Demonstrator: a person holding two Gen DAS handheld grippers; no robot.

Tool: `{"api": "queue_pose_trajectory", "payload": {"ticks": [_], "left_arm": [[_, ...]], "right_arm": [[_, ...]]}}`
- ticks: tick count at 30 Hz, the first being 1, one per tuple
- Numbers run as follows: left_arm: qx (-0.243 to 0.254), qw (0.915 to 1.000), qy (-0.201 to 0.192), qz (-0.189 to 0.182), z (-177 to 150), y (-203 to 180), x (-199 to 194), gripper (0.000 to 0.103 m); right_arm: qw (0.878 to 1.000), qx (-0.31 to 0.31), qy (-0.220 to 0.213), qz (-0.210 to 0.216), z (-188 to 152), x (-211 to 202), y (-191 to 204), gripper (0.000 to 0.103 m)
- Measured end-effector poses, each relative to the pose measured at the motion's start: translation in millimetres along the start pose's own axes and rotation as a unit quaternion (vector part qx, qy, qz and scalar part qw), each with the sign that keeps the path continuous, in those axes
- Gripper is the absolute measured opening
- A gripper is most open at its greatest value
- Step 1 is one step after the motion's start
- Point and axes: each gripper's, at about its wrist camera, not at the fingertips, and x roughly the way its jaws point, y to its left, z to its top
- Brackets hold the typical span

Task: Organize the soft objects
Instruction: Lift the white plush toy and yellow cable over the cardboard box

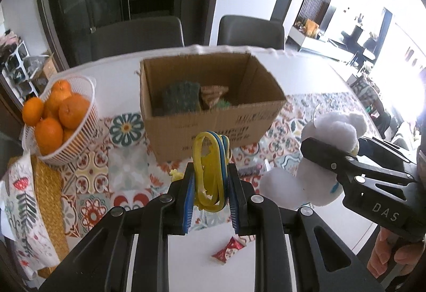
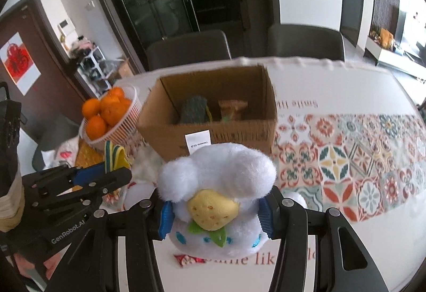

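Observation:
My left gripper [image 1: 210, 185] is shut on a folded yellow and blue cloth [image 1: 210, 158], held above the table in front of the open cardboard box [image 1: 213, 94]. The same cloth [image 2: 114, 156] sticks up from that gripper at the left of the right wrist view. My right gripper [image 2: 215, 212] is shut on a white plush toy [image 2: 218, 177] with a yellow strawberry on it, also raised before the box [image 2: 210, 110]. In the left wrist view the plush toy [image 1: 319, 158] hangs at the right. Inside the box lie a dark green sponge [image 1: 181, 97] and a brownish soft item [image 1: 213, 94].
A white basket of oranges [image 1: 58, 116] stands left of the box on a patterned table runner [image 2: 346, 153]. A red candy wrapper [image 1: 229, 252] lies on the white tabletop below the left gripper. Two dark chairs [image 1: 250, 31] stand behind the table. A person's hand [image 1: 394, 260] holds the right gripper.

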Motion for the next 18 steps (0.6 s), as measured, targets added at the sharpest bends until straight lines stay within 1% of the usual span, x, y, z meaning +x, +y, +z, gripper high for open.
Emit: {"api": "queue_pose_trajectory", "payload": {"ticks": [9,13,18], "left_arm": [[0.001,0.9992,-0.038,0.009,36,-1,-17,0.023],[0.003,0.9987,-0.050,0.012,51,0,-22,0.023],[0.002,0.9983,-0.056,0.012,68,4,-21,0.023]], "right_arm": [[0.999,-0.012,-0.046,0.012,38,-13,3,0.052],[0.998,-0.016,-0.059,0.020,53,-15,5,0.052],[0.997,-0.023,-0.068,0.028,72,-12,6,0.052]]}}
